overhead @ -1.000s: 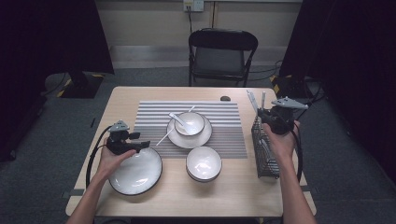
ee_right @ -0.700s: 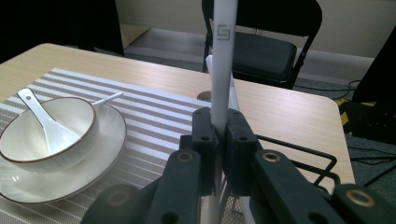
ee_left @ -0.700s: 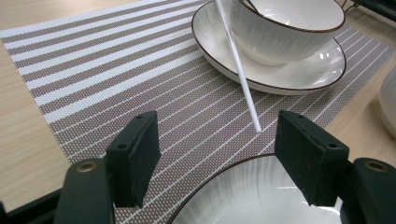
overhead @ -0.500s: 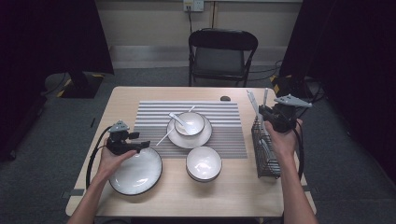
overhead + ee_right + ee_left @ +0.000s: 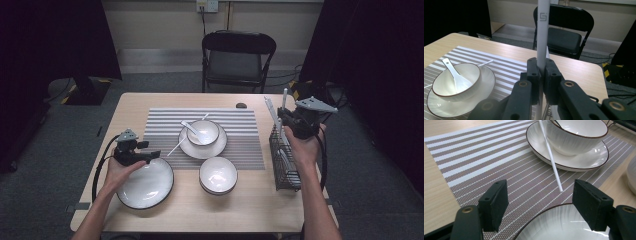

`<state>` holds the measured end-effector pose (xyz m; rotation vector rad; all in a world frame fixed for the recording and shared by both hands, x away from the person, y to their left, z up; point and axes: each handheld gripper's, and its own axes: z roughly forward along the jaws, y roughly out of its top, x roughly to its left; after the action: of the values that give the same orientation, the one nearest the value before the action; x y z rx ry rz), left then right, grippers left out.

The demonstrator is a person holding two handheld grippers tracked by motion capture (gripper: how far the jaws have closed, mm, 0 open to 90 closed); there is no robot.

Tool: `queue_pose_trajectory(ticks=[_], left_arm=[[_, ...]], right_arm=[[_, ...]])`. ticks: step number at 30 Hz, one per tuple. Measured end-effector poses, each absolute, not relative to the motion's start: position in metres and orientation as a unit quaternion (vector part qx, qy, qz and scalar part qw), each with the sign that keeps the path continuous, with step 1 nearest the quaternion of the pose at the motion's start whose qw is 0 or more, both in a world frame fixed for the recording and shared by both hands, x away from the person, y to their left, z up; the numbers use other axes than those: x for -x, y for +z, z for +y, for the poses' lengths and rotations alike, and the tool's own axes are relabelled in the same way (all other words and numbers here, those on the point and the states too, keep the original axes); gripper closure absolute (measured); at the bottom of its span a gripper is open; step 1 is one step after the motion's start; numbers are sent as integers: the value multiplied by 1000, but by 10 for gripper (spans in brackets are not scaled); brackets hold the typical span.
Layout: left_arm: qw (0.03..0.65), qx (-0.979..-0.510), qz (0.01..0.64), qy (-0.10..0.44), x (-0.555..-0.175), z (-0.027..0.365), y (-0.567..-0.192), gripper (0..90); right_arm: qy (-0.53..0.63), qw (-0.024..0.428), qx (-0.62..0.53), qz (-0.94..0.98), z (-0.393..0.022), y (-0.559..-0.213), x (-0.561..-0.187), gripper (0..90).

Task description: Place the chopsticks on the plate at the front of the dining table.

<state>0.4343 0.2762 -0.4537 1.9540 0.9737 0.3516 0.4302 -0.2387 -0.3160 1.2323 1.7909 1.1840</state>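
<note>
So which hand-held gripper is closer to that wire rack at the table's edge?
Right. The right hand-held gripper is just above the wire rack, clamped on a white chopstick. The left hand-held gripper is across the table, at the plate's rim.

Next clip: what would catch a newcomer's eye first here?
Probably the right gripper, raised over the wire rack at the table's right edge and clamped on an upright white chopstick. Next, the white dishes: a bowl with a spoon on a saucer on the striped placemat. The left gripper hovers open over a plate's rim at front left.
</note>
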Motion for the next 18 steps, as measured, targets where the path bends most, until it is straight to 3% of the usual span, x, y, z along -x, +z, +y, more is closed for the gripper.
queue_pose_trajectory(ticks=[18], left_arm=[[447, -790, 394, 143, -435, 278, -454, 286]], right_arm=[[497, 316, -449, 672, -246, -301, -431, 849]])
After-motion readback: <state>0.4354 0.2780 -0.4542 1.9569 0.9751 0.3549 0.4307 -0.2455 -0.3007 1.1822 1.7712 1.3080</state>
